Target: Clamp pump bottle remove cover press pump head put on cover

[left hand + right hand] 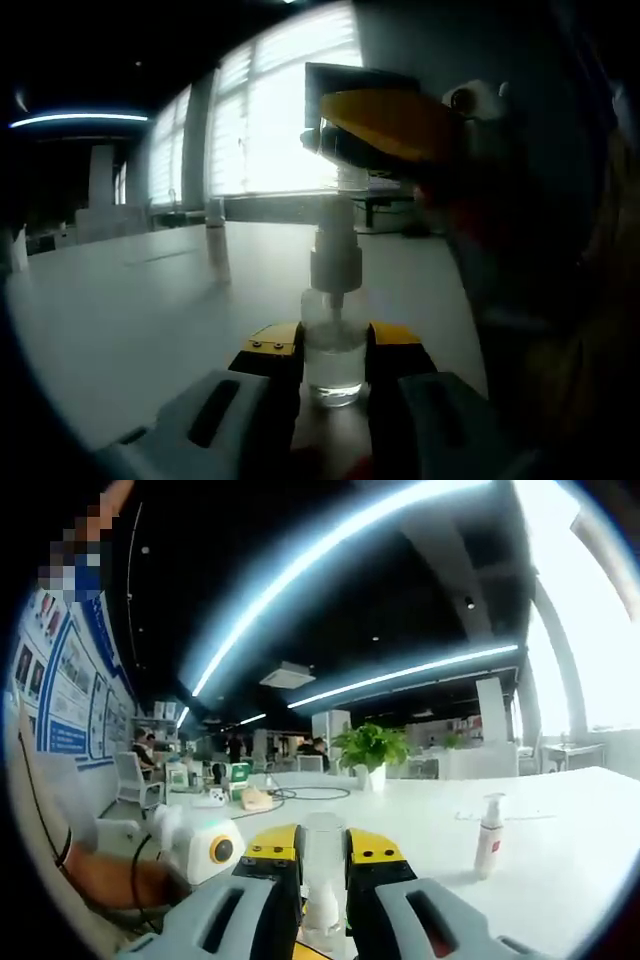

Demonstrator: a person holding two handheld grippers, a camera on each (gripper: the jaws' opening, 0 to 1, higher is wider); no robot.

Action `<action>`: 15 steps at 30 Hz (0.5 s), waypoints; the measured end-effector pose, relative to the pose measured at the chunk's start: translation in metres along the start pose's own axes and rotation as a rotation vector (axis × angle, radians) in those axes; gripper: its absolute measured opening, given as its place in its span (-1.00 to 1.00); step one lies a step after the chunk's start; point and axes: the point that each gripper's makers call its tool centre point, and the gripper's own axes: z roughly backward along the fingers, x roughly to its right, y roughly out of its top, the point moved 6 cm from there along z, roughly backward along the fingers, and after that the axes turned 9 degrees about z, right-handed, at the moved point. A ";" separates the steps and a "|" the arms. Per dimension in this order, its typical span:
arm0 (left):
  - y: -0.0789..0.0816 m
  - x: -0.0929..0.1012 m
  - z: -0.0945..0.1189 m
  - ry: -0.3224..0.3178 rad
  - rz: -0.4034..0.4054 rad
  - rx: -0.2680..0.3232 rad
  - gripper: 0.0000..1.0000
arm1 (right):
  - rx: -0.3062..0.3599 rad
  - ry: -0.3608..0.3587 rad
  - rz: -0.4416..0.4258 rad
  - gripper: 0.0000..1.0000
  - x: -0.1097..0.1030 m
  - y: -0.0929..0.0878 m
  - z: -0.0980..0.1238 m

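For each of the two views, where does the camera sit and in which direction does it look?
Left gripper view: rides on the left gripper, looking across the white table toward bright windows; its jaws clamp the pump bottle, and the right gripper comes from above.
Right gripper view: rides on the right gripper, looking level into the office with a plant and a second bottle; its jaws grip the clear cover.
Shared: the pump bottle and table.

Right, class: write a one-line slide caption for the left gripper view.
Left tongs clamp the clear pump bottle on the white table while the right tongs grip its cover from above.
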 end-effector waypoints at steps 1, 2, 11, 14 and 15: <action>0.000 0.000 0.000 0.001 -0.001 0.000 -0.69 | -0.001 -0.011 0.012 -0.76 0.002 0.000 0.001; 0.000 0.000 0.000 0.001 -0.002 0.000 -0.69 | -0.004 -0.015 0.017 -0.76 0.003 0.000 0.001; 0.000 0.001 0.000 0.002 -0.003 0.000 -0.69 | -0.010 -0.052 0.042 -0.76 0.012 0.001 0.007; 0.000 0.000 0.000 0.005 -0.001 0.000 -0.69 | -0.011 -0.061 0.054 -0.76 0.015 0.001 0.009; 0.000 0.000 0.000 0.004 0.000 -0.001 -0.69 | -0.012 -0.063 0.055 -0.76 0.016 0.001 0.009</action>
